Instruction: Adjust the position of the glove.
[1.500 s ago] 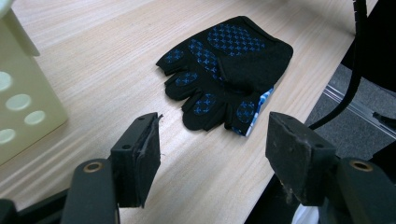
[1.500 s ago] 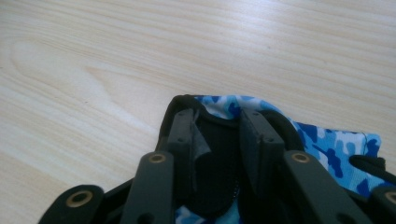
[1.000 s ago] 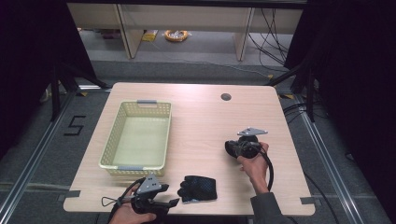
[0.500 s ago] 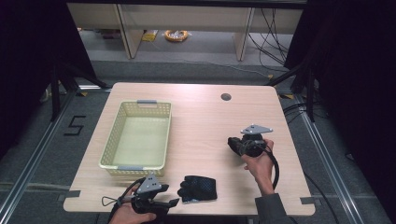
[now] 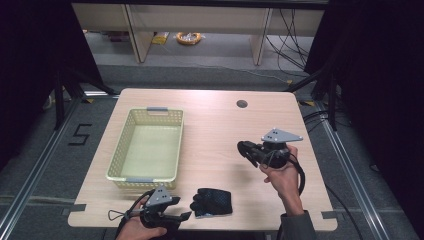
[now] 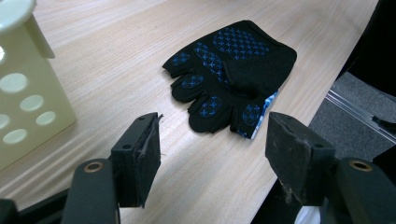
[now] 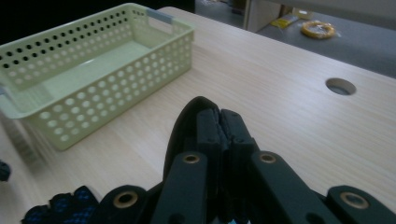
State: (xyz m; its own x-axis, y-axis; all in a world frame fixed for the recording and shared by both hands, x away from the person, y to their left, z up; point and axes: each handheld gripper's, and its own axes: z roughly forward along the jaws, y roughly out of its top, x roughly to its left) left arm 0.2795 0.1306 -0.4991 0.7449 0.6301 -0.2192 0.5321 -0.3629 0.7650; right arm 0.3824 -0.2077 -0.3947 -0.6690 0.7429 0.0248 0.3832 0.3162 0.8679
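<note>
A black glove with blue dots [image 5: 212,201] lies flat near the table's front edge, and it is seen close up as the glove [image 6: 233,70] in the left gripper view. My left gripper [image 5: 182,216] rests at that edge just left of it, and its jaws [image 6: 212,135] stand open, short of the fingers and empty. My right gripper [image 5: 245,149] is held above the right half of the table. In the right gripper view the jaws [image 7: 219,116] are shut on a second black glove [image 7: 60,207], whose fabric wraps around them and hangs below.
A pale green perforated basket [image 5: 145,115], empty, stands on the left of the wooden table [image 5: 215,125]; it shows as the basket [image 7: 154,28] ahead of the right gripper. A cable hole [image 5: 242,104] sits at the back. The table's front edge [image 6: 299,116] runs beside the flat glove.
My right gripper has risen off the table and drifted slightly right, carrying its glove. The left gripper and the flat glove have stayed put.
</note>
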